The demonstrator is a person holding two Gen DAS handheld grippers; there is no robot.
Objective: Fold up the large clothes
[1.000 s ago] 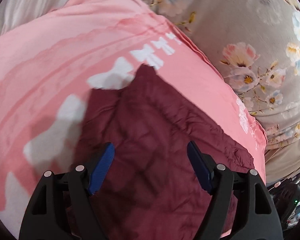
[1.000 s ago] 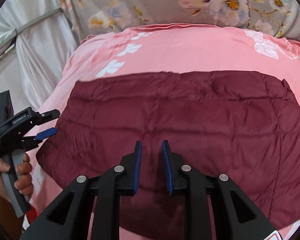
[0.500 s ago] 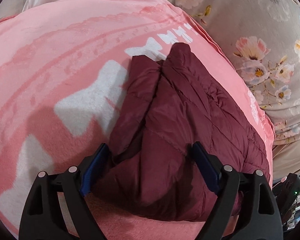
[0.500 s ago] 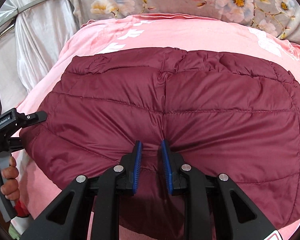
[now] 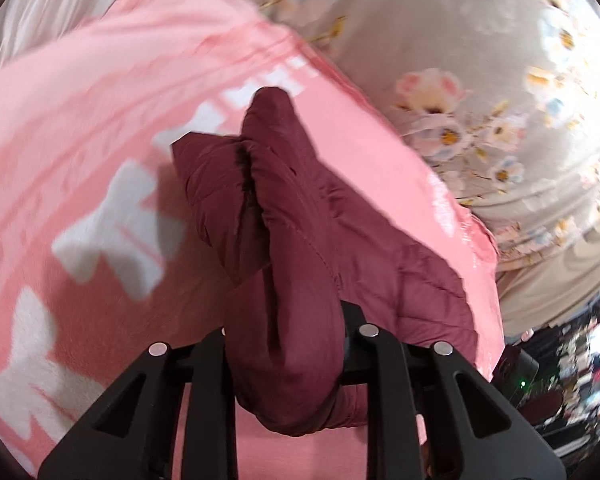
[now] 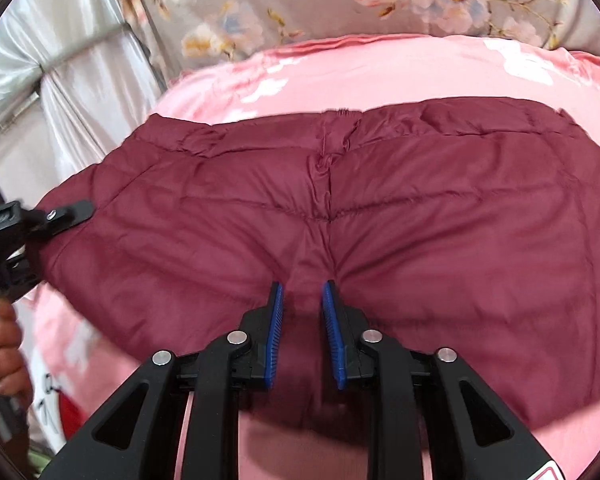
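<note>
A maroon quilted jacket (image 6: 420,220) lies folded on a pink blanket (image 6: 380,68). My right gripper (image 6: 302,320) is shut on a pinch of the jacket at its near edge. My left gripper (image 5: 284,344) is shut on a thick fold of the jacket (image 5: 292,240) at its left end; the fabric bulges between the jaws and hides the pads. The left gripper also shows at the left edge of the right wrist view (image 6: 60,216), with the hand that holds it.
The pink blanket (image 5: 80,160) with white patterns covers the bed. A grey floral sheet (image 5: 480,60) lies beyond it. A silver curtain (image 6: 60,60) hangs at the left. Dark clutter (image 5: 572,380) sits off the bed's right edge.
My left gripper has shut on the jacket's end, which was loose between open jaws before. The jacket's far edge has been folded toward me and now lies doubled.
</note>
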